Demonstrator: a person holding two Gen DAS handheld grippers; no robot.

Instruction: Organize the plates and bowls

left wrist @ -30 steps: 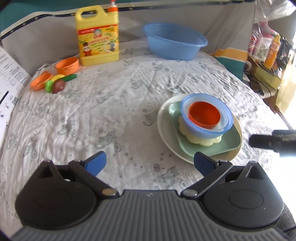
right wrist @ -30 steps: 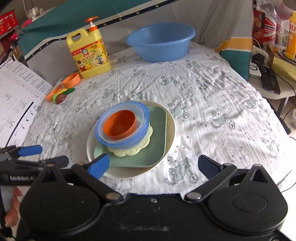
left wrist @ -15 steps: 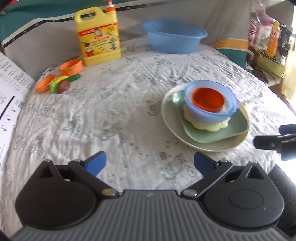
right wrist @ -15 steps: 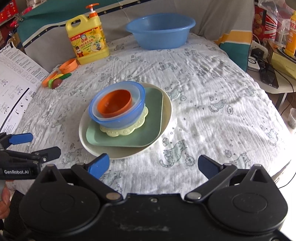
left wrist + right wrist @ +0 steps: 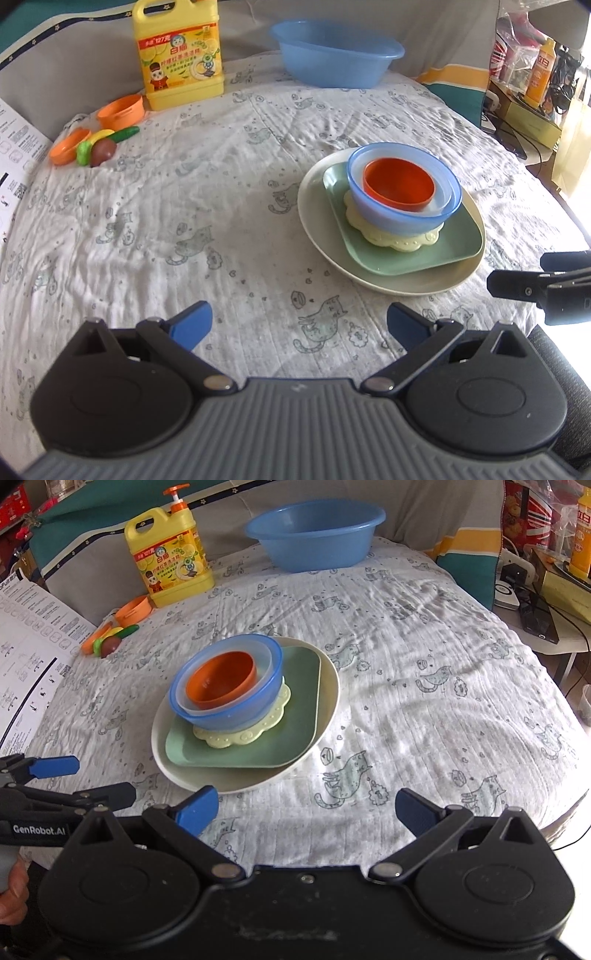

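Note:
A stack stands on the table: a cream round plate [image 5: 388,278] [image 5: 251,781], a green square plate [image 5: 424,260] [image 5: 288,709], a pale yellow scalloped plate [image 5: 399,242] [image 5: 236,736], a blue bowl [image 5: 399,221] [image 5: 229,716], a clear bowl and an orange bowl [image 5: 397,181] [image 5: 221,683] nested on top. My left gripper [image 5: 299,326] is open and empty, near the table's front edge, left of the stack. My right gripper [image 5: 306,810] is open and empty, just in front of the stack.
A yellow detergent jug [image 5: 179,55] [image 5: 168,561] and a blue basin [image 5: 336,51] [image 5: 314,533] stand at the back. Orange toy cups and toy vegetables [image 5: 99,144] [image 5: 110,635] lie at the back left. A printed sheet [image 5: 26,627] hangs at the left.
Both grippers have pulled back towards the table's front edge and away from the stack. The stack has not moved.

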